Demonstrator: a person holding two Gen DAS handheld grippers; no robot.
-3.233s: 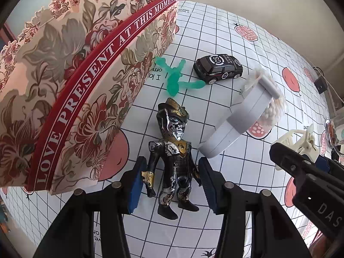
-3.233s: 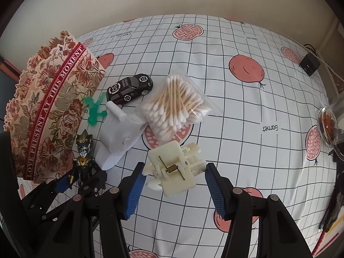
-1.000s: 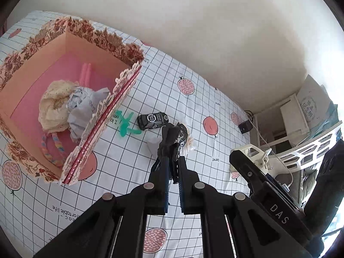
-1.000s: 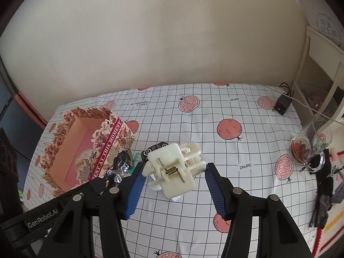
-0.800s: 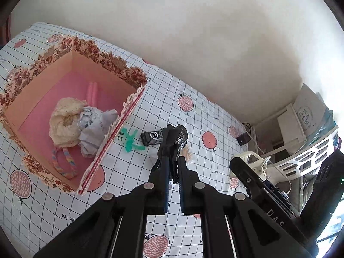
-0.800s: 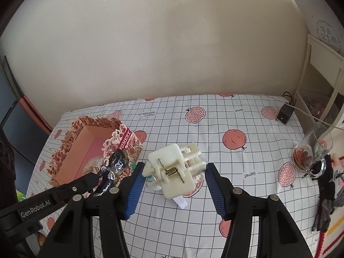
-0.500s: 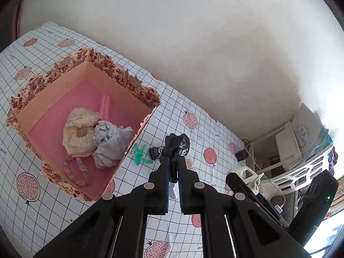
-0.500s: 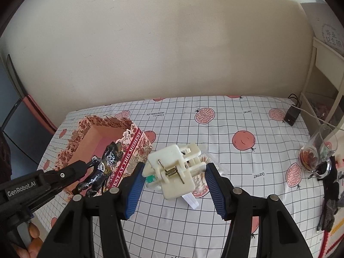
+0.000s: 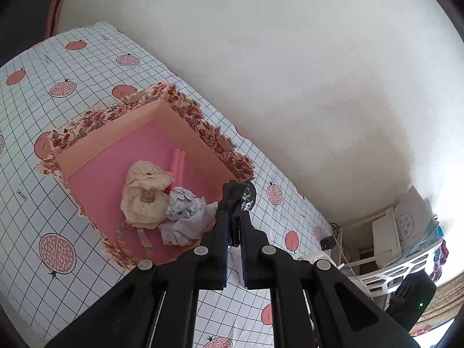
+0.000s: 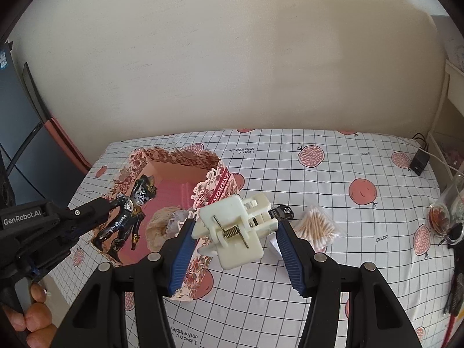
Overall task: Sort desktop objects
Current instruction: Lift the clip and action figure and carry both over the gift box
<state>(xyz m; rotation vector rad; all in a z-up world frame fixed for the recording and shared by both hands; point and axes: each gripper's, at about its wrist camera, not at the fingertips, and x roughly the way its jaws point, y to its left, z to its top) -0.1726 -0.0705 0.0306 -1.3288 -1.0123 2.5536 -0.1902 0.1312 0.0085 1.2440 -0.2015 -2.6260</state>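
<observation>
My left gripper (image 9: 233, 226) is shut on a black and silver toy figure (image 9: 239, 195) and holds it in the air at the near right corner of the floral gift box (image 9: 185, 110). The figure (image 10: 129, 213) also shows in the right wrist view, hanging over the open box (image 10: 214, 187). My right gripper (image 10: 235, 232) is shut on a cream plastic clip (image 10: 235, 229) and holds it above the table, right of the box. Inside the box lie a cream cloth (image 9: 145, 194), a crumpled grey cloth (image 9: 182, 217) and a braided band (image 9: 145, 239).
A black toy car (image 10: 282, 211) and a bag of cotton swabs (image 10: 317, 226) lie on the checked tablecloth (image 10: 333, 174) behind the clip. A glass (image 10: 446, 206) and a black adapter (image 10: 419, 161) sit at the right edge. A wall runs behind the table.
Both grippers closed on their objects and lifted them high. The left one carried the figure leftward to the box; the right one followed with the clip.
</observation>
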